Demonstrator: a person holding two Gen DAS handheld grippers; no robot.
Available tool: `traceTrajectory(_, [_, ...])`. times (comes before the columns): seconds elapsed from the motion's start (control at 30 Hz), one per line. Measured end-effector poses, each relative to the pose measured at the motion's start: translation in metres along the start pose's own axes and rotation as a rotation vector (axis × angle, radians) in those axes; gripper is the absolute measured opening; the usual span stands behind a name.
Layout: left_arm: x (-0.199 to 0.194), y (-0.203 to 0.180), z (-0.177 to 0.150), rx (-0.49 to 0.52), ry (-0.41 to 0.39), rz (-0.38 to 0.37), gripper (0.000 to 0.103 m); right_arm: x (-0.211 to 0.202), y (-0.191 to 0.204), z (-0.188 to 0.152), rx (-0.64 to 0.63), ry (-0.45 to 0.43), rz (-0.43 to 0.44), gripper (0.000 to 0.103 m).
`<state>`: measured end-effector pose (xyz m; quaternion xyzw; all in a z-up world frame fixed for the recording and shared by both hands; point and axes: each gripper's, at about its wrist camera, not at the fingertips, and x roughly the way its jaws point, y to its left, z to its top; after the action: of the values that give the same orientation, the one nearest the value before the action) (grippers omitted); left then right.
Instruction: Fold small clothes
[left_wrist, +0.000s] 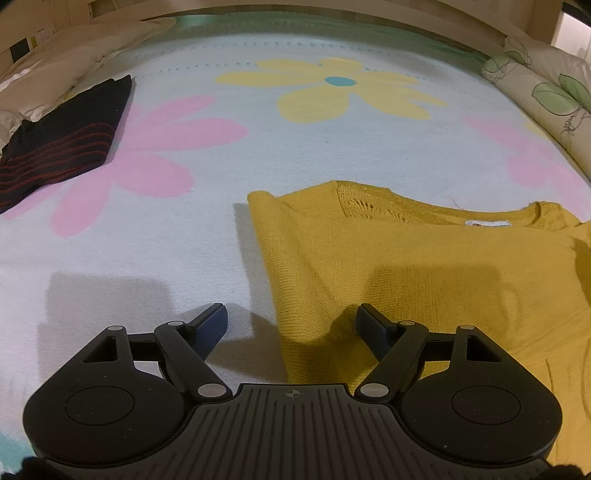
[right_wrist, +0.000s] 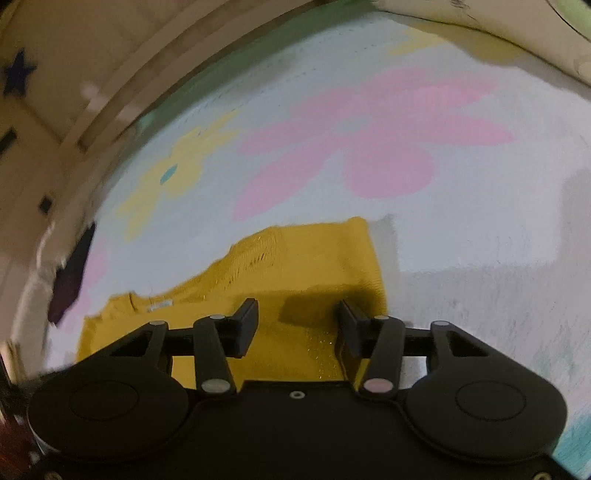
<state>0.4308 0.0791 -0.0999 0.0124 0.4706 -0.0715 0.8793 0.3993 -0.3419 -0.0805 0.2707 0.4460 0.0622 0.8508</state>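
Note:
A mustard-yellow knit sweater (left_wrist: 424, 273) lies flat on the flowered bedspread (left_wrist: 229, 166), its neck label toward the right. My left gripper (left_wrist: 291, 314) hangs open over the sweater's left edge; one finger is above the knit, the other above the bedspread. In the right wrist view the same sweater (right_wrist: 303, 258) lies beneath my right gripper (right_wrist: 297, 310). Its jaws stand apart near the sweater's right edge, with no cloth visibly pinched between them. That view is blurred.
A folded black garment with red stripes (left_wrist: 62, 140) rests at the far left of the bed and shows as a dark shape (right_wrist: 70, 273) in the right wrist view. Beige pillows (left_wrist: 74, 55) line the left side; a leaf-printed pillow (left_wrist: 546, 96) lies at the right.

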Motion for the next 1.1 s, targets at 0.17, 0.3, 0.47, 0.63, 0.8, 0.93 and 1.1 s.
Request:
traceTrajectory(0.17, [0.000,0.000,0.000,-0.003,0.001,-0.002,0.076,-0.002,-0.002,0.001,0.030,0.018,-0.011,0.058])
traceTrajectory(0.3, [0.001,-0.001,0.000,-0.002,0.002,0.000,0.077,0.002,-0.005,-0.001,0.056,0.021,0.061,0.026])
traceTrajectory(0.47, [0.000,-0.001,0.000,-0.003,0.001,-0.004,0.077,-0.020,0.031,0.001,-0.169,-0.081,0.109,0.015])
traceTrajectory(0.63, [0.000,-0.001,0.000,-0.003,0.001,-0.004,0.077,-0.009,0.020,0.003,-0.143,-0.024,-0.128,0.031])
traceTrajectory(0.8, [0.001,0.000,0.000,-0.006,-0.002,-0.008,0.079,-0.014,0.009,-0.001,-0.132,-0.053,-0.198,0.051])
traceTrajectory(0.93, [0.002,-0.004,-0.001,0.019,-0.001,-0.021,0.087,-0.021,0.017,0.000,-0.145,-0.071,-0.171,0.070])
traceTrajectory(1.1, [-0.007,-0.004,-0.003,0.012,0.008,-0.038,0.087,-0.029,0.028,-0.003,-0.179,-0.056,-0.153,0.095])
